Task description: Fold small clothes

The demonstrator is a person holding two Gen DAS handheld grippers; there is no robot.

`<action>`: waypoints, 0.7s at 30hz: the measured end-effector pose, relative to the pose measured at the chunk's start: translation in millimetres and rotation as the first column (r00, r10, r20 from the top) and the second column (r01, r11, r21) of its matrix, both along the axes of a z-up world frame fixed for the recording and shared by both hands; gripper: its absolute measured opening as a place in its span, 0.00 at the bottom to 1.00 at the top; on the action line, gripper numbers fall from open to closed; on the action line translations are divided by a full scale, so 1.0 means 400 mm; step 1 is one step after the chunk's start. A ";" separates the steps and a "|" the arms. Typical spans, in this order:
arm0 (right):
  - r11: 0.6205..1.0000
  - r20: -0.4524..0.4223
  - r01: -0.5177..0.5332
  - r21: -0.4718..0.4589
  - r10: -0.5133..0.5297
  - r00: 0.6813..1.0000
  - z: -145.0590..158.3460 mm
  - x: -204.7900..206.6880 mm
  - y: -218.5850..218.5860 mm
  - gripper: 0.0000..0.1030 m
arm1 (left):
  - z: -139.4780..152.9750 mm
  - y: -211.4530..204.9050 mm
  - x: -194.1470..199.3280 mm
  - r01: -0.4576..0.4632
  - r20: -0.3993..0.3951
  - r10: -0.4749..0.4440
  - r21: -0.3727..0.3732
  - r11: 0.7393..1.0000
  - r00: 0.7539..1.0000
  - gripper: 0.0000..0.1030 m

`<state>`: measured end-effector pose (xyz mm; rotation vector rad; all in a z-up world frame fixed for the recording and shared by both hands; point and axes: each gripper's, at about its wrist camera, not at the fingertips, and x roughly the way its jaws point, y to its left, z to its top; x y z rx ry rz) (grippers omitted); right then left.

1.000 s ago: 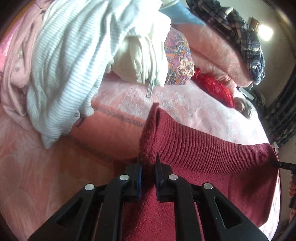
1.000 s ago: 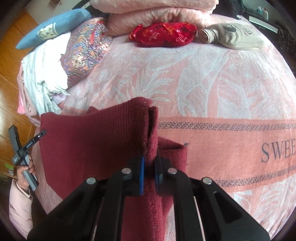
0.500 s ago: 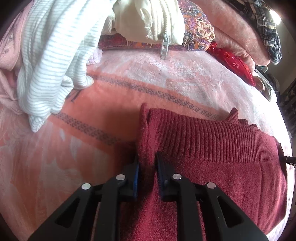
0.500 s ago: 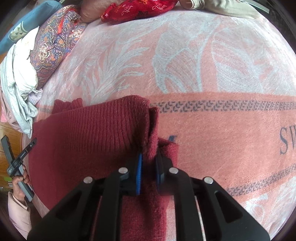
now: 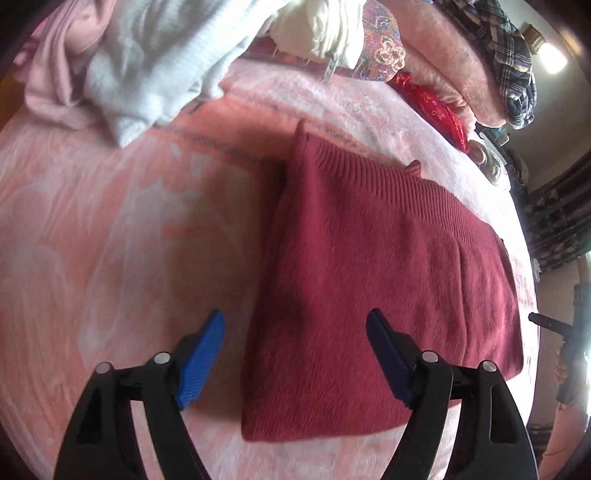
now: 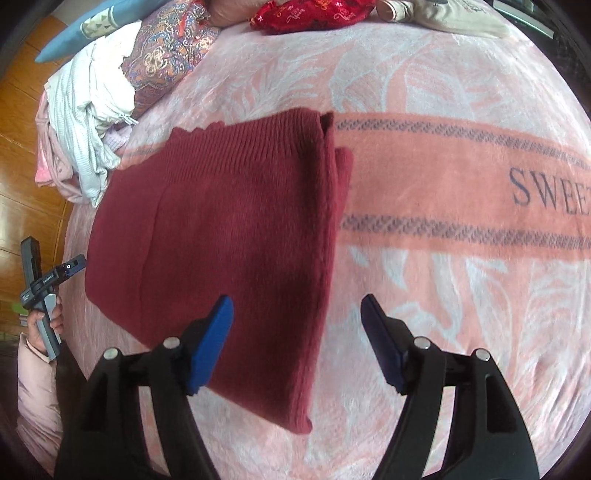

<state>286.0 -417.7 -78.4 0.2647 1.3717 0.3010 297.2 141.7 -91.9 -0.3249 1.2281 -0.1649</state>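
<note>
- Left gripper (image 5: 295,334): jaws spread wide, holding nothing. Blue pads (image 5: 201,356) hang above the bed, clear of the cloth.
- Right gripper (image 6: 297,319): jaws likewise wide apart and empty, blue pads (image 6: 210,345) free of the fabric.
- Maroon sweater (image 5: 373,280) lies folded flat on the pink blanket (image 5: 110,240). From the left gripper it sits straight ahead, its left folded edge running between the two fingers, ribbed hem at the far end.
- From the right gripper, the sweater (image 6: 229,229) lies ahead and to the left; its right folded edge passes between the fingers, near corner just under the left pad.
- Blanket's salmon band with the lettering "SWEE" (image 6: 546,192) runs ahead and right of the right gripper.
- Pile of white striped and pale pink clothes (image 6: 85,122) far ahead-left of the right gripper, well apart from the sweater; patterned pillow (image 6: 166,51) just beside it.
- Red embroidered pouch (image 6: 310,13) at the far edge, beyond the sweater.
- Left gripper also shows at the right view's left margin, in a hand (image 6: 44,321).
</note>
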 end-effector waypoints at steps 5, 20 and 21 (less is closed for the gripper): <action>0.999 -0.068 -0.006 0.031 0.008 0.998 -0.056 -0.075 0.004 0.75 | -0.039 0.028 -0.077 -0.016 -0.024 0.016 -0.020 1.000 1.000 0.77; 0.987 -0.134 -0.011 0.161 0.033 0.990 -0.149 -0.068 0.068 0.58 | -0.112 -0.064 -0.077 0.044 -0.106 -0.061 -0.154 0.987 0.993 0.65; 0.989 -0.132 -0.015 0.149 0.035 0.991 -0.150 -0.068 0.078 0.57 | -0.113 -0.072 -0.078 0.050 -0.109 -0.067 -0.146 0.988 0.992 0.61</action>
